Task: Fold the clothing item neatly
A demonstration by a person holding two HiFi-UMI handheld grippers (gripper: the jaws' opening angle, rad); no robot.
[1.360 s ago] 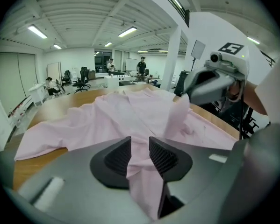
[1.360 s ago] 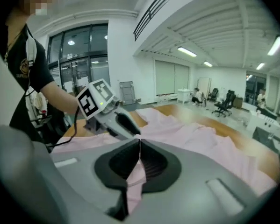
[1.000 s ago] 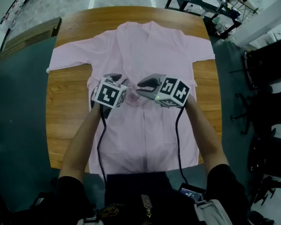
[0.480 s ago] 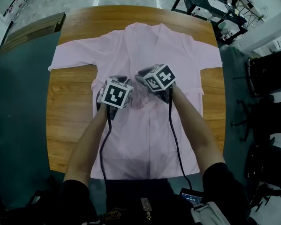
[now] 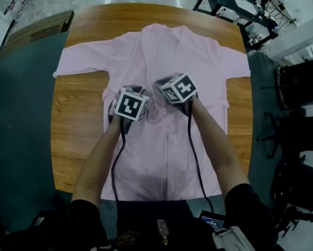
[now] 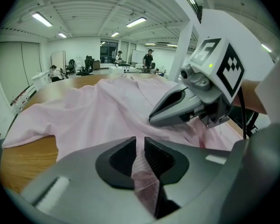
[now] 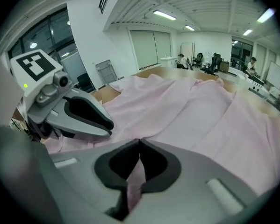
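Shirt (image 5: 161, 46) lies flat on the counter (image 5: 78, 119), collar far from me. Head view: my left hand-held gripper (image 5: 131, 89) and right hand-held gripper (image 5: 160, 85) sit side by side at its middle. Left gripper view: jaws just closed, pinching pink cloth. Right gripper view: likewise just clamped on cloth.

A wooden counter (image 5: 75, 135) stands on a dark floor (image 5: 20, 140). Black chairs (image 5: 301, 81) sit at the right edge. Long lights (image 6: 45, 18) shine on the white ceiling (image 6: 107, 3).
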